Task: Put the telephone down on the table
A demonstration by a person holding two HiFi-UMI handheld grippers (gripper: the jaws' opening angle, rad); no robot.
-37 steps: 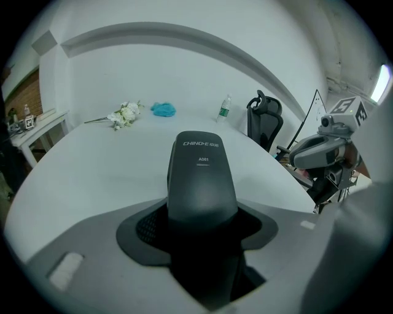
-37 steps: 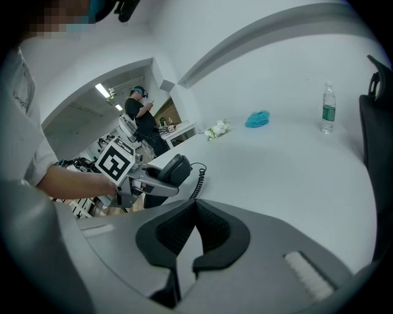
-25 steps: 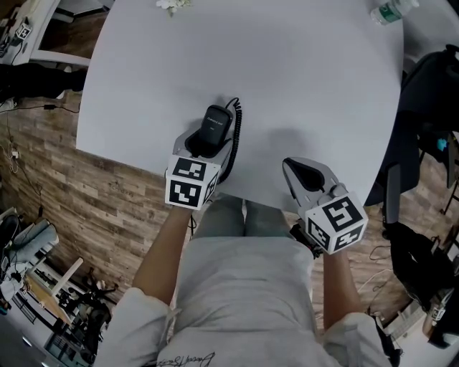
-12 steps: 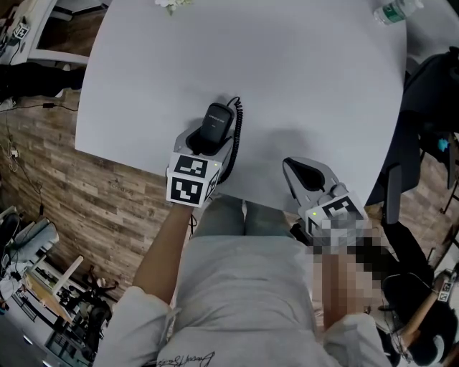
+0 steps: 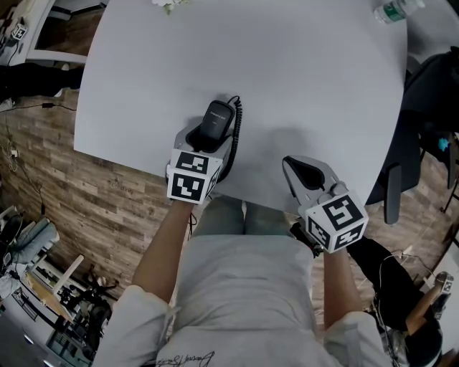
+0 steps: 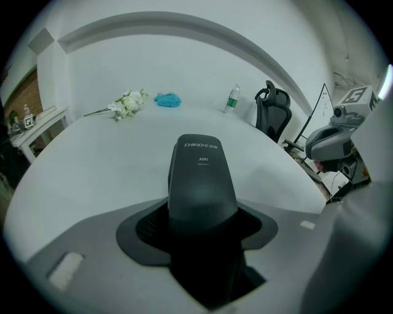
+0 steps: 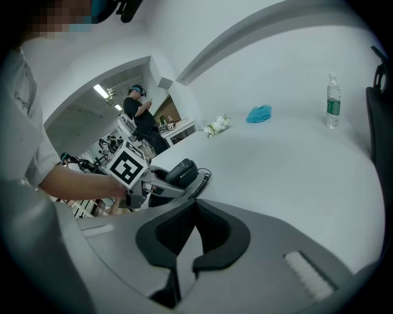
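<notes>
Both forearms reached forward from the body, tilted down over the near edge of the white round table (image 5: pixel 301 72). The left gripper (image 5: pixel 212 140) (image 6: pixel 199 214) clamped the black plastic telephone handset (image 5: pixel 216 120) (image 6: pixel 201 175) by its lower end, just inside that edge. The right gripper (image 5: pixel 290 165) (image 7: pixel 191 208), well apart, was pinched together and empty. Bare tabletop stretched ahead of both.

Bench (image 5: pixel 301 79) open beyond the telephone (image 5: pixel 216 120); flowers (image 5: pixel 171 4), bottle (image 5: pixel 391 11) and what seems a blue cloth (image 6: pixel 167 99) line its far edge, well apart.
</notes>
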